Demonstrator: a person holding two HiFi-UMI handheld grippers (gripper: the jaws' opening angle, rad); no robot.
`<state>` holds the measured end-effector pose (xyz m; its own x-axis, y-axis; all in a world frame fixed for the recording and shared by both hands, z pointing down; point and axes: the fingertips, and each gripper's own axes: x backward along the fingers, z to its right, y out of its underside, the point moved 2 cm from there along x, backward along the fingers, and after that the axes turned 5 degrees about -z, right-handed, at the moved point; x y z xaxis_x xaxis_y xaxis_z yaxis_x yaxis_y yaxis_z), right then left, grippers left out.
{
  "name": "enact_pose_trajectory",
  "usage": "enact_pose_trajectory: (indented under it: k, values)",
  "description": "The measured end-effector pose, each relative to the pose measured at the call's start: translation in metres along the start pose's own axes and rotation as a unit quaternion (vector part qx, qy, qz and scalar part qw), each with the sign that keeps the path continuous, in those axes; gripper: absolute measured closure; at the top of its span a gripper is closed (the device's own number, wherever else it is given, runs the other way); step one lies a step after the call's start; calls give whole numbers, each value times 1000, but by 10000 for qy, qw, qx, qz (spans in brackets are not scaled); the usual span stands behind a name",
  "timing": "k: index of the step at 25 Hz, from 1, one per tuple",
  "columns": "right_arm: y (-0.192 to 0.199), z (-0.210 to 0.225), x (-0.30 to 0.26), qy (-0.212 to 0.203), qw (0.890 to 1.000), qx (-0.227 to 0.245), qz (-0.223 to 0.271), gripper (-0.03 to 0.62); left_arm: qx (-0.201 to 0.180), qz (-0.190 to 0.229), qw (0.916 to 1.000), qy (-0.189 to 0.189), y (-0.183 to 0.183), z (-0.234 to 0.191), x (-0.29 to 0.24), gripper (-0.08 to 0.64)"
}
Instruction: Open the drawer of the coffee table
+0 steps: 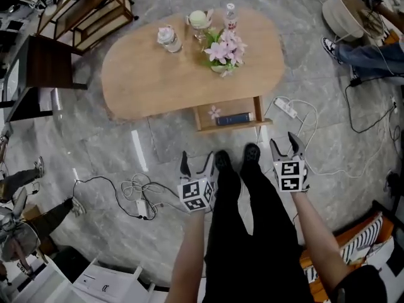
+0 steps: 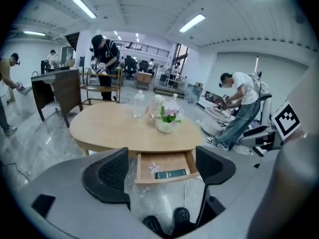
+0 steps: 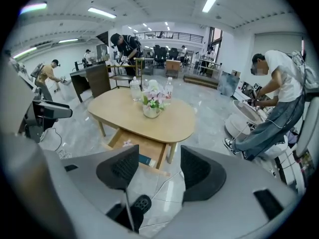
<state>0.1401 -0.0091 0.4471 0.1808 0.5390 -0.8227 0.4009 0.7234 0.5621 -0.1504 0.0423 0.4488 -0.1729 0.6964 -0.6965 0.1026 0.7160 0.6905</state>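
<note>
Ahead of both grippers, well apart: coffee table [image 1: 145, 74], drawer [image 1: 233, 127] pulled out, dark book [image 1: 233, 118] and pink flower [image 1: 214, 112] inside | left gripper [image 1: 197, 163]: jaws spread, empty | right gripper [image 1: 284, 145]: jaws spread, empty

Open lab hall: strip lights [image 2: 192, 22], marble floor [image 1: 82, 141], workers [image 2: 105, 59] at desks [image 2: 52, 86]

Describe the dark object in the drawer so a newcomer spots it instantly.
Find the oval wooden coffee table; its drawer is pulled open on the person's side. Inside lies a flat dark blue book-like object, long and rectangular, unlike the small pink flower beside it.
</note>
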Motion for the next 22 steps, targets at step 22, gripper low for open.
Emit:
enact_pose_trajectory:
  k: [22]
  values:
    - [-197, -4, 251, 281, 9613, -391, 2713, 361, -978, 2074, 9702, 787, -231, 60, 202, 144]
